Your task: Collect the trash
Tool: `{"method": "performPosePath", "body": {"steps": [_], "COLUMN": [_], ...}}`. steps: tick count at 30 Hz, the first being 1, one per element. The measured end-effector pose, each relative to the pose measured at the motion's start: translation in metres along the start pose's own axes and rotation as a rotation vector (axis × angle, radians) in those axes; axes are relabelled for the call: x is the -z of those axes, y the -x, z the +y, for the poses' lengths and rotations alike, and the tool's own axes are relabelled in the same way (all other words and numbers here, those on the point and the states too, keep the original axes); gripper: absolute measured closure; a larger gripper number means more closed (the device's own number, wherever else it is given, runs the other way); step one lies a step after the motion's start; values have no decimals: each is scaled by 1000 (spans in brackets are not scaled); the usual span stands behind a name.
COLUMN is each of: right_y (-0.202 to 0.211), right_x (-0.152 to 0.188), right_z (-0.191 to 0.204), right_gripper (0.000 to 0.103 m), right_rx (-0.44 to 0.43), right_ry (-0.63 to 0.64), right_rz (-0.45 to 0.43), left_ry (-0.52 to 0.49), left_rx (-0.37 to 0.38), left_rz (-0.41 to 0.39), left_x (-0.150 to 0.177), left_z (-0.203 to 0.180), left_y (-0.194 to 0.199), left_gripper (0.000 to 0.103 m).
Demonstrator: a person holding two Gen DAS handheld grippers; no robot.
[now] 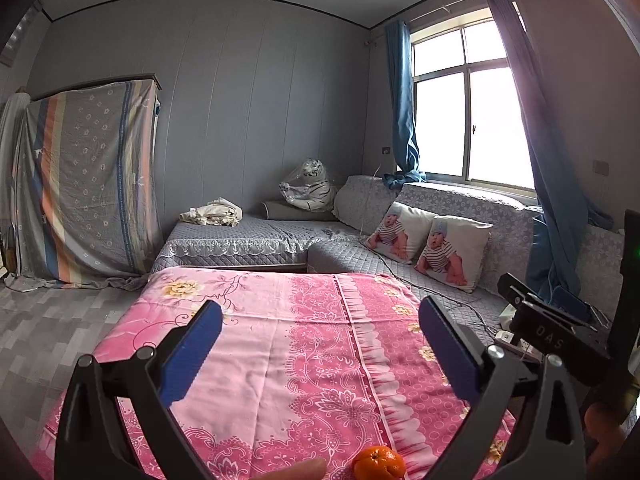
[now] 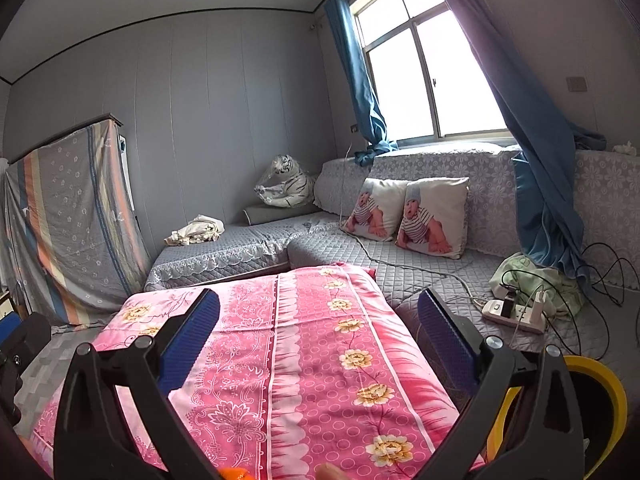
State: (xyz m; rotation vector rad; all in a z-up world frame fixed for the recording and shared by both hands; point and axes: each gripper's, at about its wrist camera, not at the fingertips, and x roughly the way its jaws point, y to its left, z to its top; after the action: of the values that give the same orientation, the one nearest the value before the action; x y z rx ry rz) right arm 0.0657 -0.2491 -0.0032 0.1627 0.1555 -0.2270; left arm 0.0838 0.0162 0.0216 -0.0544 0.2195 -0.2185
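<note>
An orange mandarin (image 1: 378, 463) lies on the pink floral cloth (image 1: 280, 360) covering a table, at the bottom edge of the left wrist view. My left gripper (image 1: 320, 344) is open and empty above the cloth, past the mandarin. My right gripper (image 2: 318, 336) is open and empty over the same cloth (image 2: 312, 360); an orange sliver of the mandarin (image 2: 234, 473) shows at that view's bottom edge. A yellow bin rim (image 2: 600, 384) sits at the lower right, partly hidden by the right finger. The right gripper's body (image 1: 560, 332) shows at the right of the left wrist view.
A grey quilted corner sofa (image 2: 400, 268) lies beyond the table with two baby-print pillows (image 2: 408, 212), a toy tiger (image 2: 286, 182), crumpled cloth (image 2: 198, 230), a power strip with cables (image 2: 514, 312) and green fabric (image 2: 532, 280). A cloth-draped cabinet (image 1: 84, 184) stands at left.
</note>
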Motion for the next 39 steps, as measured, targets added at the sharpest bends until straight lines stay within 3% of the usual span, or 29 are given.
{"method": "performPosePath", "body": {"steps": [12,20,39], "right_y": [37,49,44], "right_x": [-1,6,11], "right_z": [8,12,8], "right_gripper": [8,8,8], "right_rx": [-13,40,46], "right_ry": [19,47,25], "right_rz": [-59,-117,-94], "left_ry": [-28,20,43], "left_rx": [-39,-36,-47], "left_rz": [-82,-82,-91], "left_x": [2,4,4], "left_z": [-9,-5,0], "left_y": [43,51,50], "left_gripper": [8,8,8]}}
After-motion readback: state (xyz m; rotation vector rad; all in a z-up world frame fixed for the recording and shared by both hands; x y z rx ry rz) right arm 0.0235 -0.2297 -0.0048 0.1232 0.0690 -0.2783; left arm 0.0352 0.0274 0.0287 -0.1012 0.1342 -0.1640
